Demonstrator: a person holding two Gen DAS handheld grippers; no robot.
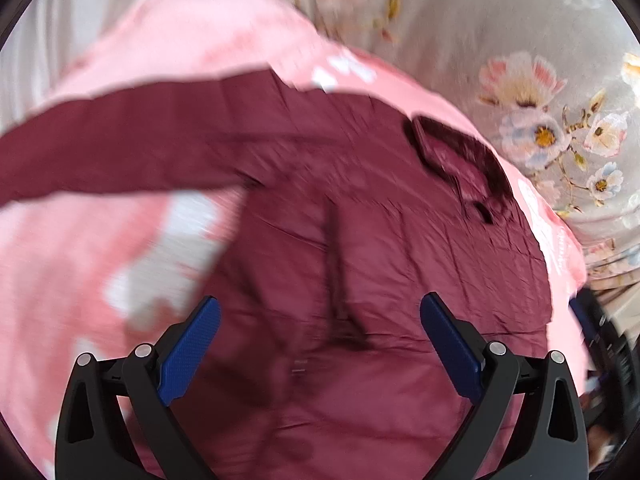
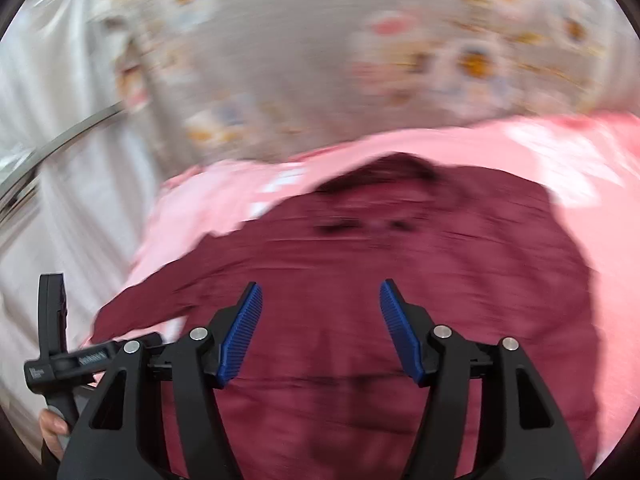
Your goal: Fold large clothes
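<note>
Below and ahead of the left gripper (image 1: 320, 312), whose pads (image 1: 192, 352) are blue on black arms, lies a plain maroon shirt (image 1: 360, 220) with a darker collar (image 1: 452, 152). Under it spreads a pink cloth (image 1: 72, 272) with white markings. Beyond that, ahead of the right gripper (image 2: 321, 300), is grey bedding (image 2: 280, 60) printed with pink, white and pale blue flowers with yellow centres.

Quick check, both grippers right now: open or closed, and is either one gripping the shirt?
Left gripper: open, nothing between the pads, above the maroon shirt.
Right gripper: open, holding nothing, shirt below it.
</note>
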